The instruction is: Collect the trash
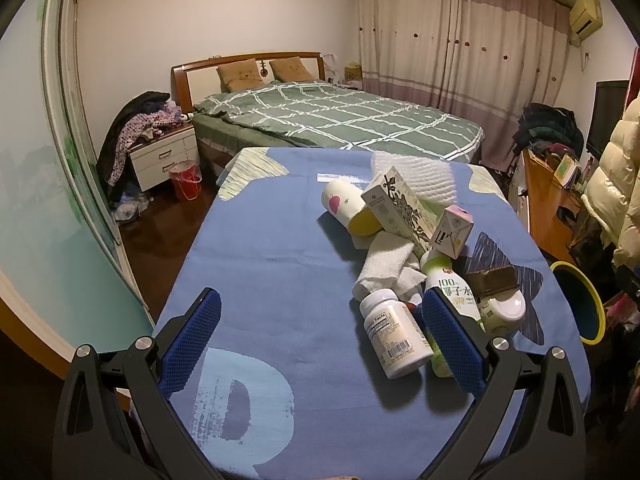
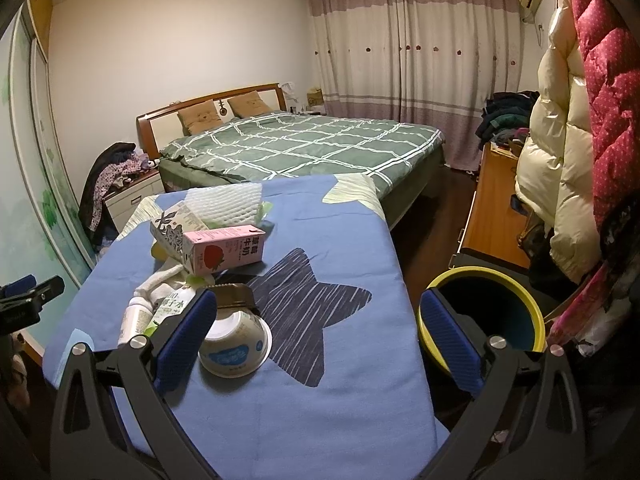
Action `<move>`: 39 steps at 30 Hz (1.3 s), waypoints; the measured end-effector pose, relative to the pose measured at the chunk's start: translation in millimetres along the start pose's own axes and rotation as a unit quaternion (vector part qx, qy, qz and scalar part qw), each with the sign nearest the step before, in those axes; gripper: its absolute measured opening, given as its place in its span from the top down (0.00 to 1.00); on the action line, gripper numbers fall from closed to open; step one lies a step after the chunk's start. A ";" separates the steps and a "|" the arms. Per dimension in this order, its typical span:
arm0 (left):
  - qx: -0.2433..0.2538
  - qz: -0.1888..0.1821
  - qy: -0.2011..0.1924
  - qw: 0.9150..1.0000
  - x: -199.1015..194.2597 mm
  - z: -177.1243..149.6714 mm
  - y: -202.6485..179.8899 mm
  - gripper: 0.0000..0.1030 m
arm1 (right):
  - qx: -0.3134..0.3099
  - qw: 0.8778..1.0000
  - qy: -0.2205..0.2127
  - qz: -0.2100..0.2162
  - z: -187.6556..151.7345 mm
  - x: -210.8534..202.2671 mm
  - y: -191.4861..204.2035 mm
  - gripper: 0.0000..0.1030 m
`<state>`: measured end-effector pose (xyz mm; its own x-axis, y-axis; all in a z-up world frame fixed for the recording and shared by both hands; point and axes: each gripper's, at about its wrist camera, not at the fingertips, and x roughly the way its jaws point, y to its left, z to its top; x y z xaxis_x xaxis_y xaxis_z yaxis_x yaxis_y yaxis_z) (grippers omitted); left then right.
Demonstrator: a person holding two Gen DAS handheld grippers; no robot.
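Honestly, with both tongs point(image 1: 320, 344) point(image 2: 318, 338) spread and empty, the loosely stacked pile might topple when the pill bottle point(image 1: 394, 334) is pulled.

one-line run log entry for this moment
left gripper: open, empty | right gripper: open, empty | white pill bottle: lying on blue tablecloth | yellow-rimmed bin: beside table

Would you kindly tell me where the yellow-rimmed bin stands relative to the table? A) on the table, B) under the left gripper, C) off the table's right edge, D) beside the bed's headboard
C: the yellow-rimmed bin stands low, beyond the right edge of the blue-covered table.
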<state>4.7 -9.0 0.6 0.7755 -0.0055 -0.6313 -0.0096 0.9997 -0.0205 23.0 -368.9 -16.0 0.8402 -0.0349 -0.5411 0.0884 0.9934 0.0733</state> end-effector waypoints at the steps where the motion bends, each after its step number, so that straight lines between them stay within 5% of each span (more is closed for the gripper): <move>1: 0.001 0.000 0.001 1.000 0.2 -0.3 0.1 0.04 | 0.001 1.000 0.001 0.000 -0.1 0.4 0.3 0.06; 25: 0.014 -0.009 0.008 1.000 11.4 4.0 -4.8 0.04 | 0.001 1.000 0.018 0.010 -0.4 20.7 1.2 0.06; 39: -0.008 0.010 0.024 1.000 43.6 12.4 13.5 0.04 | -0.028 0.995 0.037 0.090 17.5 74.1 55.2 0.06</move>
<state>46.2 4.6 -17.6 0.7444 0.0136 -0.6676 -0.0359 0.9992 -0.0197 99.5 -318.5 -37.4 0.7980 0.1502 -0.5837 -0.0914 0.9874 0.1291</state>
